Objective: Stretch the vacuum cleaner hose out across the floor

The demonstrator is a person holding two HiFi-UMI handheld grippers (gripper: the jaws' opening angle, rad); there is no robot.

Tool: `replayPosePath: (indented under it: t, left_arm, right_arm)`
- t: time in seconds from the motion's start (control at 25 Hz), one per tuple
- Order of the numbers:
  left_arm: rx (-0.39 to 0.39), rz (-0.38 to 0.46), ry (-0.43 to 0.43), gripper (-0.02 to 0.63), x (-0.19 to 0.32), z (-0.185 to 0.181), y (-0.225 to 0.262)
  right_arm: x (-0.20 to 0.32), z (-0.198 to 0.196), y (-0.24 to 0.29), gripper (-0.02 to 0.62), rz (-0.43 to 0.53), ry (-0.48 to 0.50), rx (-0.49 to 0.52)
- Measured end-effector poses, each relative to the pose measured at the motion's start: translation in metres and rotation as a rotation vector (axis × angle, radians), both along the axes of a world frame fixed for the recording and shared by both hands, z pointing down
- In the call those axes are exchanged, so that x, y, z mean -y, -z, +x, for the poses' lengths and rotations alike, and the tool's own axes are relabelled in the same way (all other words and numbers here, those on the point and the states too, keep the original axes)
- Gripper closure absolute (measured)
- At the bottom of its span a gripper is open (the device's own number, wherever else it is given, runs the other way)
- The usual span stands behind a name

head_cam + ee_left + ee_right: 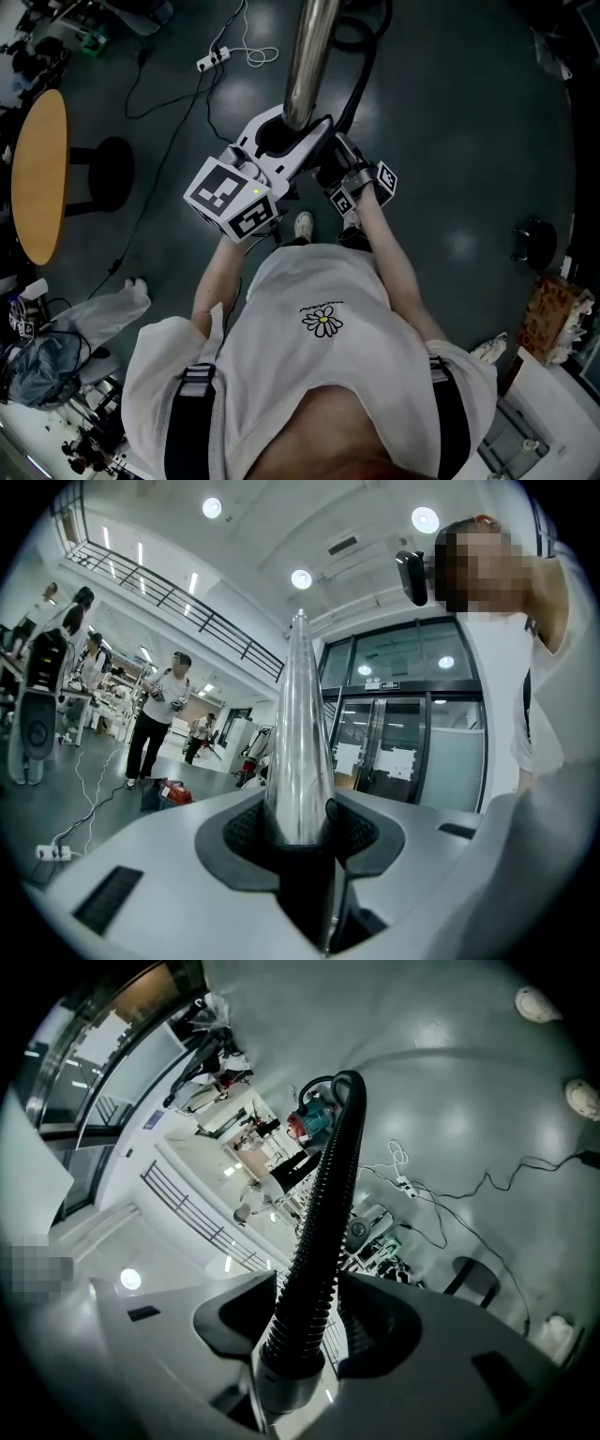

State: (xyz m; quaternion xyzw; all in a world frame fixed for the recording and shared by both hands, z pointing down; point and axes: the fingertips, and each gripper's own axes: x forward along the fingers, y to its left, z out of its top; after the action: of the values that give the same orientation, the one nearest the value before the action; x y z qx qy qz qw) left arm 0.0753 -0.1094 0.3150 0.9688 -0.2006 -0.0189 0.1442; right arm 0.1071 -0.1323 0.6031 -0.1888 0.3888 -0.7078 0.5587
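Your left gripper (292,131) sits just above the centre of the head view. Its marker cube (232,197) is turned up toward you, and its jaws are clamped on either side of the shiny metal tube (300,733). Your right gripper (336,155) is close beside it on the right, with its jaws pressed onto the ribbed black hose (323,1204) just above the hose's collar. Your left forearm (214,281) and right forearm (389,258) both reach up the frame from your shoulders, drawing closer together toward the grippers.
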Motion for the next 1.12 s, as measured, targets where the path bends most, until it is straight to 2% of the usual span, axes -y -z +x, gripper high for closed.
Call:
replayPosePath:
  t: [0.24,0.32,0.48,0.64,0.72,0.88,1.0,1.12]
  left_arm:
    - [-0.043,-0.001,0.005,0.477,-0.003,-0.013,0.006]
    - [-0.053,0.004,-0.002,0.477,-0.005,-0.014,0.007]
    - [-0.064,0.013,-0.022,0.477,-0.009,-0.01,0.01]
    - [-0.078,0.018,-0.039,0.477,-0.013,-0.003,0.014]
    - [-0.07,0.012,-0.038,0.477,-0.014,-0.002,0.012]
    - [-0.049,-0.011,-0.046,0.477,-0.023,0.002,0.004]
    - [-0.06,-0.043,-0.077,0.477,-0.035,0.005,0.001]
    - [-0.039,-0.041,-0.06,0.477,-0.036,0.003,-0.006]
  right_arm:
    - [0.005,-0.003,0.006,0.405,0.033,0.077,-0.124]
    - [0.007,-0.002,0.009,0.405,0.036,0.074,-0.124]
    - [0.009,0.005,0.013,0.405,0.032,-0.026,-0.045]
    - [0.006,0.021,0.016,0.407,0.023,-0.208,0.167]
    - [0.004,0.02,0.011,0.407,-0.012,-0.219,0.217]
    - [-0.002,0.015,0.0,0.407,-0.059,-0.187,0.181]
    - [0.001,0.014,0.004,0.407,-0.023,-0.171,0.143]
    - [0.002,0.008,0.007,0.408,-0.011,-0.116,0.07]
